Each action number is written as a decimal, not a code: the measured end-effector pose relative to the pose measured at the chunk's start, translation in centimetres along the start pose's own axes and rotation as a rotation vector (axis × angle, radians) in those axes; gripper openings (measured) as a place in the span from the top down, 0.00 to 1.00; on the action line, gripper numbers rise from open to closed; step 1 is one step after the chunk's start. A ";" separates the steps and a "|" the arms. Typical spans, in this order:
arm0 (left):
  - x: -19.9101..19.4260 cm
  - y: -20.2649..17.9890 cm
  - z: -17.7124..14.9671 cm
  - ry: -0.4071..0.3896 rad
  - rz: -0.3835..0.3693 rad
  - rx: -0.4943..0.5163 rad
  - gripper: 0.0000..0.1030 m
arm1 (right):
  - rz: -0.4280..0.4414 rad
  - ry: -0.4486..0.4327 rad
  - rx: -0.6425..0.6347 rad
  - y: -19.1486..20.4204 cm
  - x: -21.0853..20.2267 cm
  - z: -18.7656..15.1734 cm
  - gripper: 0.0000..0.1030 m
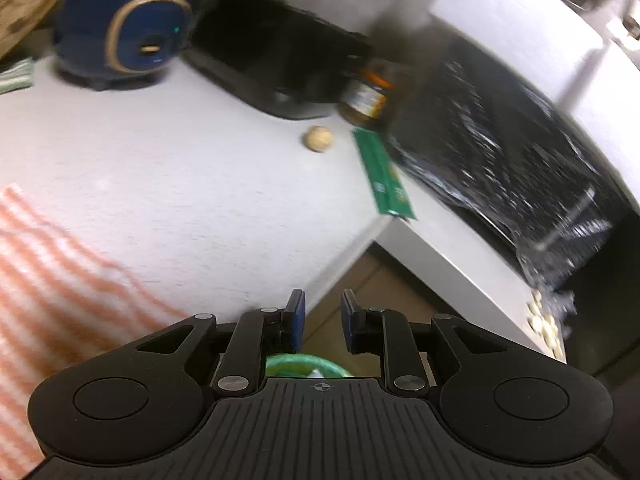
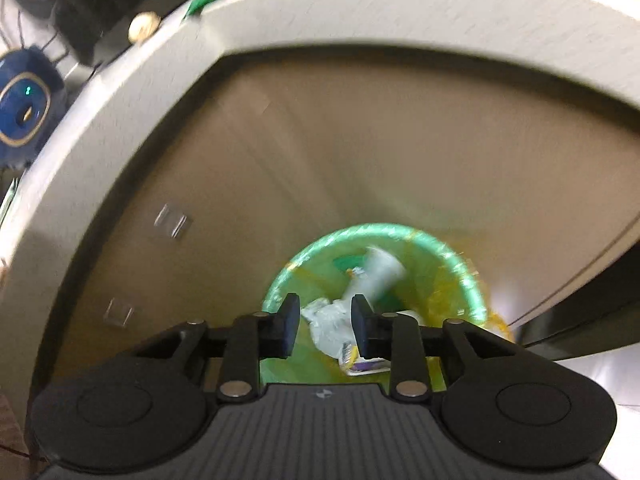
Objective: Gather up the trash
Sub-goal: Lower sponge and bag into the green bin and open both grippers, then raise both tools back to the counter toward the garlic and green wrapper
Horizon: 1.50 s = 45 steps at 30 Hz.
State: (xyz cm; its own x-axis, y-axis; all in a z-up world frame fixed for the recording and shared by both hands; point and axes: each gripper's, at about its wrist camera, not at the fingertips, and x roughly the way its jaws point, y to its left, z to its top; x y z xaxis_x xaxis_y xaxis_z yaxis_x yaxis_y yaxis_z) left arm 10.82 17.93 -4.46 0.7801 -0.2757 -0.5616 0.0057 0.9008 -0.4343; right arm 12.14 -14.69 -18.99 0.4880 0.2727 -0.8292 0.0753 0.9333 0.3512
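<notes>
Left gripper point(image 1: 322, 322), fingers spread and empty, faces the green wrapper point(image 1: 385, 176) lying lengthwise ahead-right on the counter point(image 1: 180, 184); right gripper point(image 2: 325, 326), spread and empty, hangs over the bin point(image 2: 472, 280).

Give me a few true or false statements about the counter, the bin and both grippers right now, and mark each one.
1. The flat green packet lies on the white counter. True.
2. The right gripper grips a crumpled paper. False: it is open and holds nothing.
3. The green-lined round bin holds white crumpled trash. True.
4. The left gripper is clamped on the small round beige ball. False: it is open; the ball sits on the counter.
</notes>
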 end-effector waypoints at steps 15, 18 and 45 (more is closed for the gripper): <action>4.7 0.8 6.8 -0.062 -0.064 -0.010 0.78 | -0.030 -0.305 -0.244 8.8 -9.6 8.6 0.52; 6.5 2.2 7.8 -0.032 -0.077 -0.057 0.78 | -0.074 -0.314 -0.279 11.1 -8.7 10.8 0.50; 13.8 -7.0 11.3 -0.068 0.052 0.154 0.78 | -0.125 -0.418 -0.331 8.2 -5.8 15.6 0.41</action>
State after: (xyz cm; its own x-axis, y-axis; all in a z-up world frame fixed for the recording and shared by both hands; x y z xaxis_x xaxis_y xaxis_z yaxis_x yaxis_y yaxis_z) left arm 28.57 11.63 -1.24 0.8221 -0.2092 -0.5296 0.0565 0.9554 -0.2897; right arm 23.50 -12.30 -4.51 0.8020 0.1015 -0.5886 -0.0897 0.9947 0.0494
